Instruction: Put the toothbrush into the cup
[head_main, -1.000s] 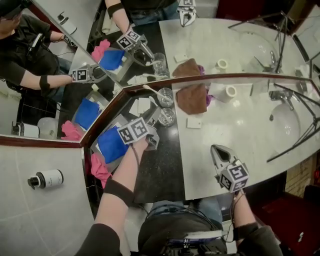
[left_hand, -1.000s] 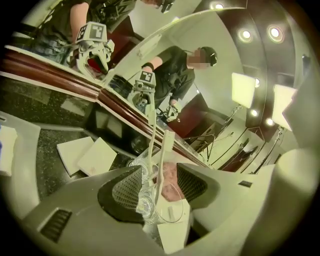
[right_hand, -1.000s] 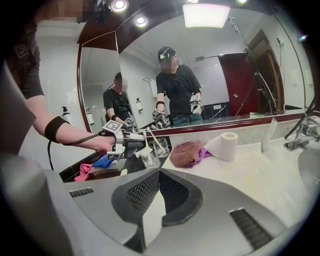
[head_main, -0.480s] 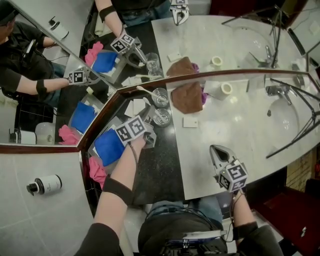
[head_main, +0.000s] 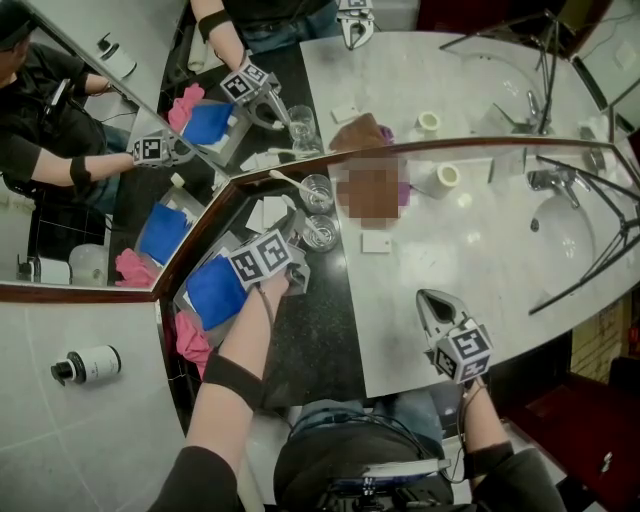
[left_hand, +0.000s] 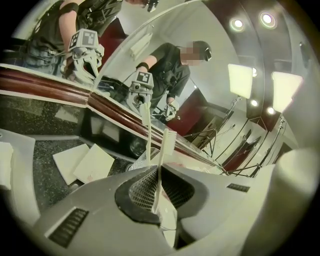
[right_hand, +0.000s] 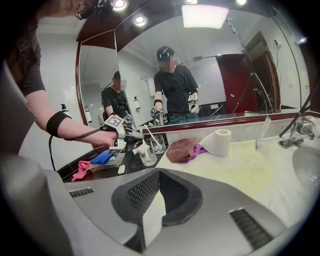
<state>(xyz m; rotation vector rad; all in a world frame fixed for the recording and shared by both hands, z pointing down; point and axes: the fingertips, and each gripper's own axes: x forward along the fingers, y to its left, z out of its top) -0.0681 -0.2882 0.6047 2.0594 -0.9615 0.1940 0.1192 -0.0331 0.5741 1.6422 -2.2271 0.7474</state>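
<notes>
The left gripper had just closed its 2 jaws on the upright toothbrush beside the glass cup on the dark counter, far left; the right gripper, near right, had its jaws pressed together, gripping nothing.

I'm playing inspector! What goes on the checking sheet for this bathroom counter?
Surface: marble counter with a black stone section.
Job's things: toothbrush, gripped by its handle; glass cup just beyond it.
Clutter: brown cloth, toilet paper roll, blue cloth, pink cloth, white packets.
Grippers: left gripper has just been closing, now shut on the toothbrush; right gripper shut, empty.
Cables: thin cable along the left arm.
Surroundings: mirror, sink, faucet, tripod legs.
</notes>
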